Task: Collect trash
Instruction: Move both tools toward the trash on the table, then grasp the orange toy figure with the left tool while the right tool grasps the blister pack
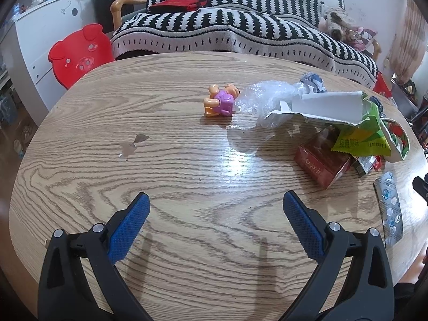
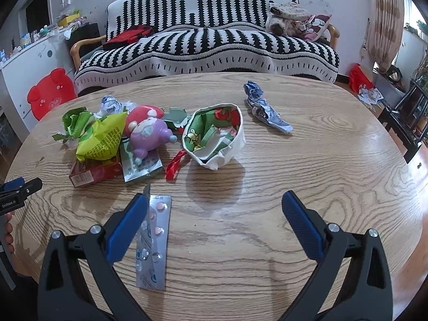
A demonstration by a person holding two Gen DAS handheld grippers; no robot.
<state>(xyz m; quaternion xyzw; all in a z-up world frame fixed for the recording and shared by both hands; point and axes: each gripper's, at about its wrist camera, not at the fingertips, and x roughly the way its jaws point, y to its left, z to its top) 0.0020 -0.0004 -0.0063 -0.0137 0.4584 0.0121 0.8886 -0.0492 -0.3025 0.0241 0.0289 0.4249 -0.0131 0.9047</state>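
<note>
Right tongs (image 2: 214, 214) released, jaws wide, a flat blister pack (image 2: 153, 240) at lower left by the left pad; it may skid on the tabletop (image 2: 321, 147). Left tongs (image 1: 215, 214) released over bare wood. Farther, wrappers (image 2: 100, 139) tangle with a toy (image 2: 148, 135) at centre left: risk of binning the toy.

Readable text: few marks, mostly Chinese print on trash ahead of your grippers.

Ahead-right of your left gripper, the green snack wrapper (image 1: 358, 140) carries yellow-green Chinese characters, roughly "经典原味". Just below it, the red box (image 1: 321, 164) shows gold Chinese script, too stylised to read. Ahead-left of your right gripper, that red box (image 2: 91, 175) shows a barcode label, digits too small. The yellow-green wrapper (image 2: 103, 140) has dense fine print, illegible. Far left, the other gripper's body (image 2: 13, 200) bears small white lettering, unclear.
</note>
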